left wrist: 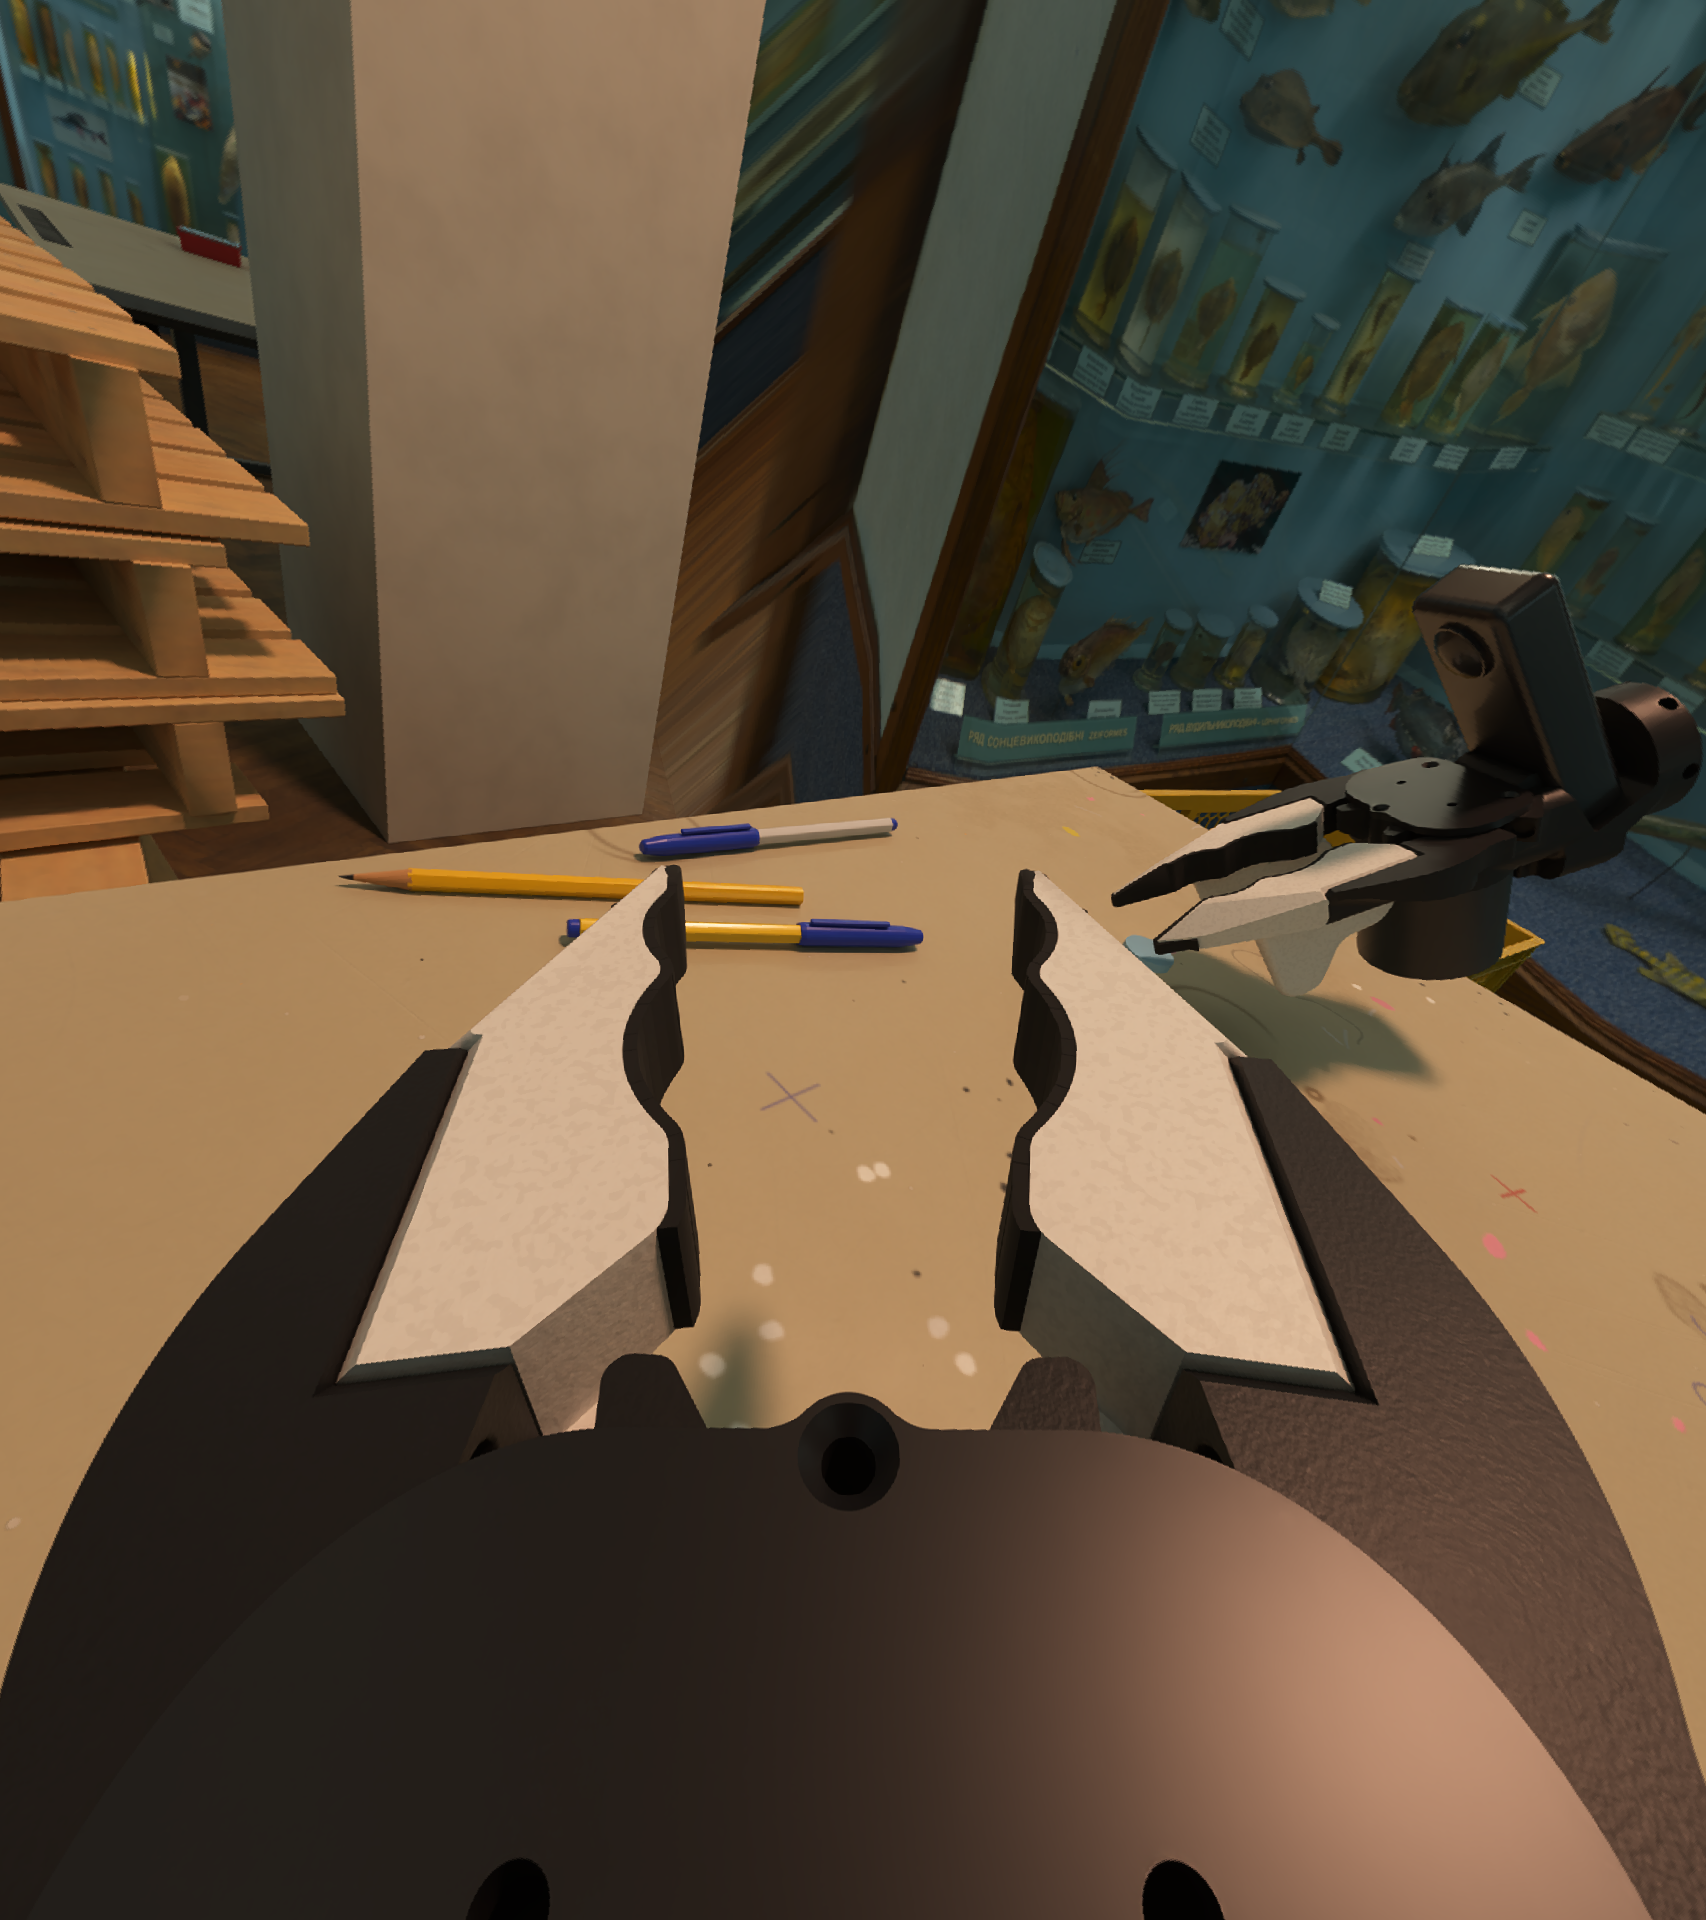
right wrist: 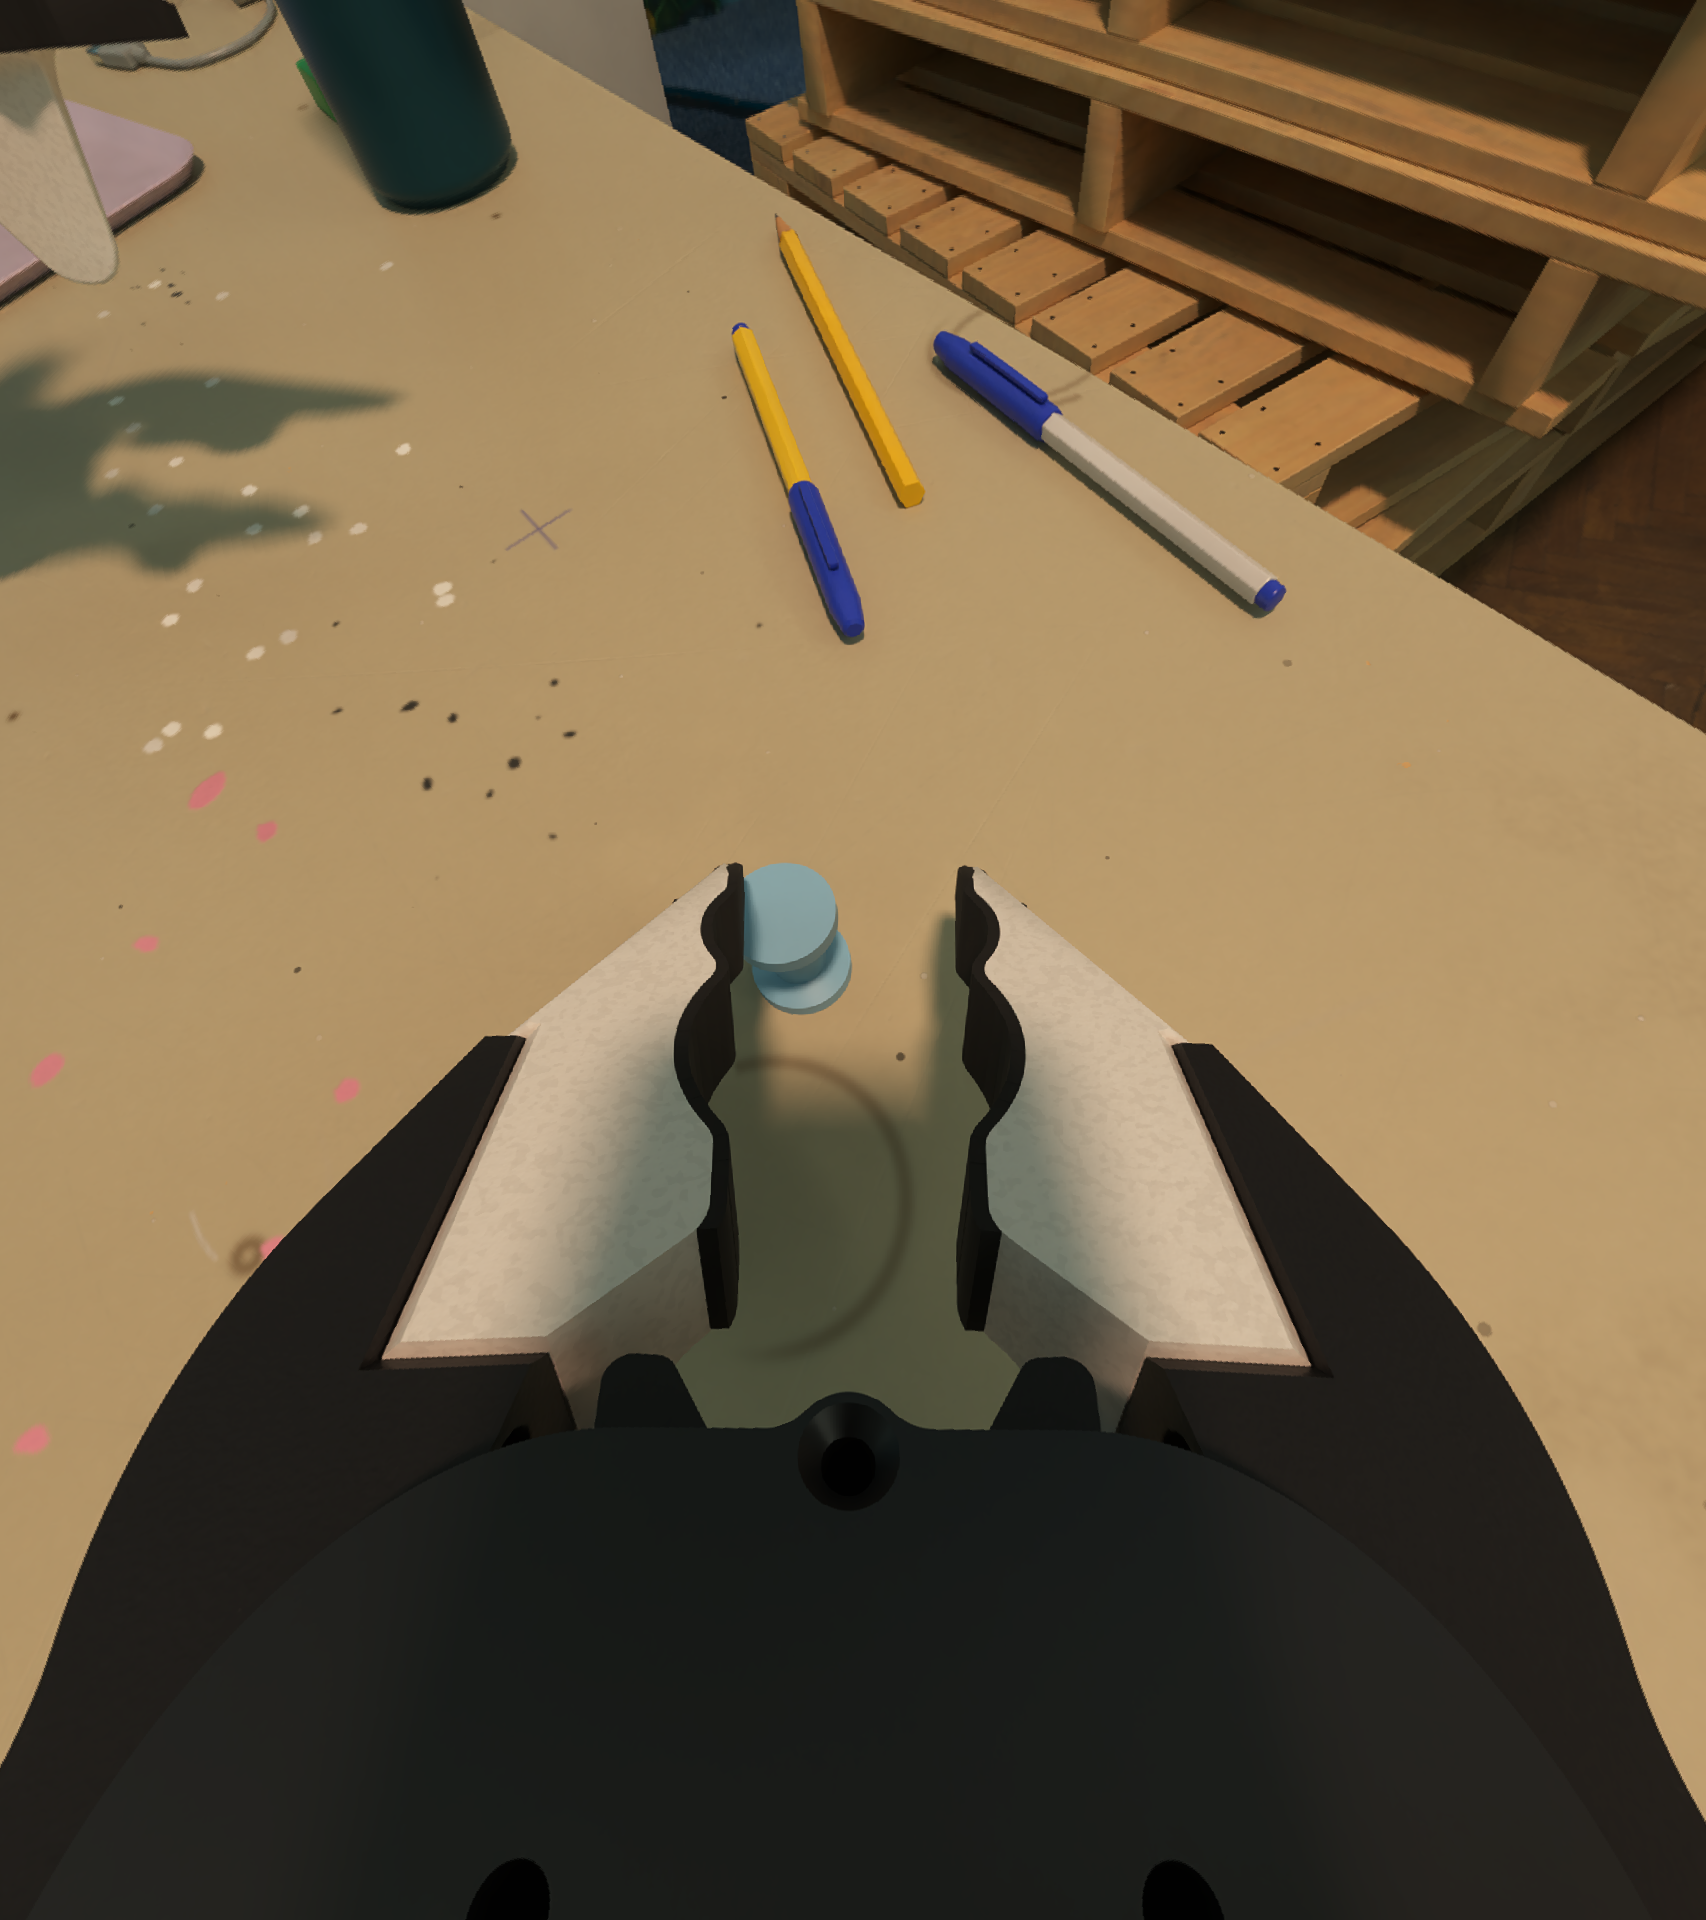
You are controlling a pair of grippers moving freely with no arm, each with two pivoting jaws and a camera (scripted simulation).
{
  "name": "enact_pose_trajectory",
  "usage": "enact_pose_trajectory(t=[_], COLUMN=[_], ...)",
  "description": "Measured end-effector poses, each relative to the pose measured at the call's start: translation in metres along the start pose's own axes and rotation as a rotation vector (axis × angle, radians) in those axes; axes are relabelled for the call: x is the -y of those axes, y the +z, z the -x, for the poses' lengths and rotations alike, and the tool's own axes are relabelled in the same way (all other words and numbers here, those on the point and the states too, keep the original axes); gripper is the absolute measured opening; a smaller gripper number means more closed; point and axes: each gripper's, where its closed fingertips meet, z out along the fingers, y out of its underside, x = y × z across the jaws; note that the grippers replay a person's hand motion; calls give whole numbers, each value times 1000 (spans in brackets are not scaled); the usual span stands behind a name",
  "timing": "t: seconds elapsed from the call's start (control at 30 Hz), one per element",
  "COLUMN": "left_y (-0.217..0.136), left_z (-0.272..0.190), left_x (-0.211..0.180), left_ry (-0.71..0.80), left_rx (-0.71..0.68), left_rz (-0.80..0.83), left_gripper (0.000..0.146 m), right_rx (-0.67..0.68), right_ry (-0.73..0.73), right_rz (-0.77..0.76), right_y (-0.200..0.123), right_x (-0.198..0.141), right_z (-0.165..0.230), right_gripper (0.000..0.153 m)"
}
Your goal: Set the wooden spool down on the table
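Observation:
The wooden spool [right wrist: 795, 935] is small and light blue. It stands on the tan table [right wrist: 1244, 935] between my right gripper's fingers, right beside the left fingertip and apart from the right one. My right gripper [right wrist: 849, 873] is open just above the table. In the left wrist view the right gripper [left wrist: 1140, 923] shows at the right, with only a bit of the spool [left wrist: 1143, 949] visible under its tips. My left gripper [left wrist: 849, 883] is open and empty above the table's middle. One of its fingers [right wrist: 7, 187] shows in the right wrist view.
A yellow pencil [right wrist: 849, 364], a yellow pen with a blue cap [right wrist: 797, 478] and a blue-and-white marker [right wrist: 1109, 473] lie ahead near the table's edge. A dark green cup [right wrist: 402, 94] and a pink flat pad [right wrist: 49, 208] stand farther off. Wooden pallets [right wrist: 1348, 208] are stacked beyond the edge.

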Motion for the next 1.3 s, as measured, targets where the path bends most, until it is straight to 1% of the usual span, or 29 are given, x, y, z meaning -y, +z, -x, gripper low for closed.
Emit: enact_pose_trajectory(t=[0.2,0.3,0.43,0.67,0.93,1.07,1.23,1.3], left_y=[1,0,0,-1,-2,-1,-1,-1], left_z=[1,1,1,-1,-3,-1,0,-1], left_x=[-2,-1,0,3,4,2,3,3], left_ry=[-1,1,3,15,39,37,34,35], left_rx=[3,4,4,6,15,18,20,20], left_rz=[7,6,1,-7,-11,-6,-9,-10], left_gripper=[64,64,64,64,63,63,63,63], right_rx=[1,32,51,69,79,125,252,230], right_ry=[-5,-18,-49,-69,-89,-108,-121,-127], right_rz=[9,16,67,176,251,273,282,253], right_y=[0,1,1,4,-4,-7,-11,-13], right_x=[-1,-2,-9,-26,-35,-39,-39,-33], right_z=[1,6,11,14,16,25,48,46], right_gripper=[41,47,53,54,51,49,42,39])
